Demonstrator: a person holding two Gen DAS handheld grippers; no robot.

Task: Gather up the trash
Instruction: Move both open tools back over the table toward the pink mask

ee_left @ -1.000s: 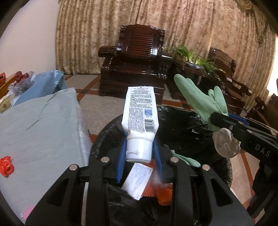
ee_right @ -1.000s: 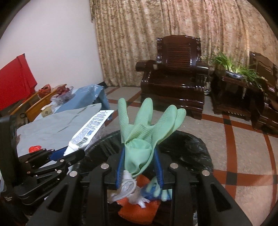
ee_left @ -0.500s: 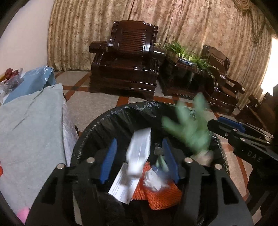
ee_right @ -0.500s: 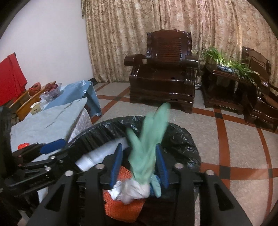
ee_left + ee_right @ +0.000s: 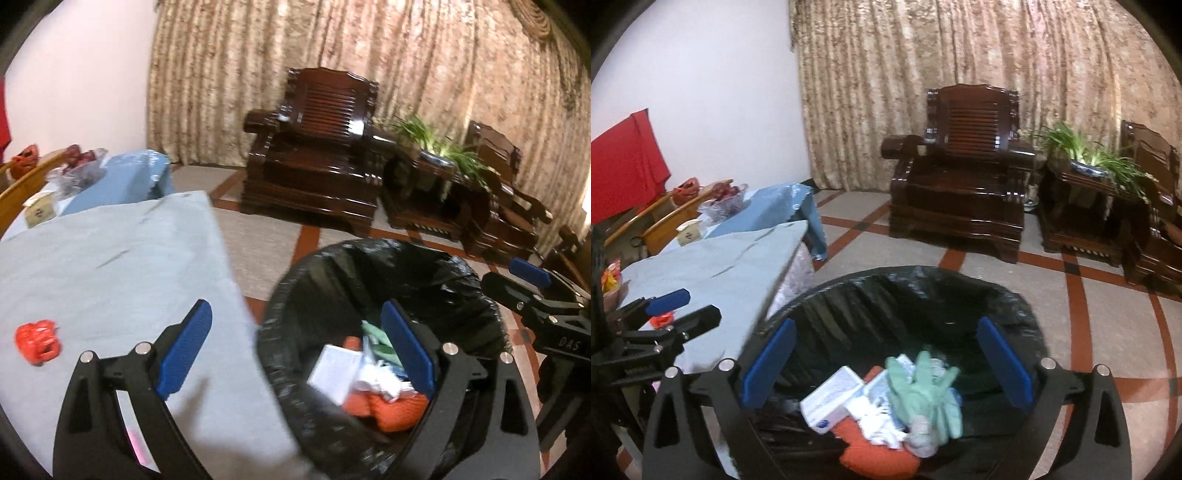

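With both sets of fingers just spread wide and empty, the glove [image 5: 923, 398] and tube [image 5: 831, 400] lying in the bin [image 5: 1015, 295], swing your left gripper [image 5: 295, 354] to the red scrap [image 5: 37, 341] on the bench [image 5: 110, 258] and keep clear of the bin's rim.

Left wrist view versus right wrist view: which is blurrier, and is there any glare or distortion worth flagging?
Left wrist view: smeared by motion, the table cloth edge and bin rim soft. Right wrist view: sharper, the green glove in the bin readable. Both: fisheye bending with dark corners, bright glints on the armchair.
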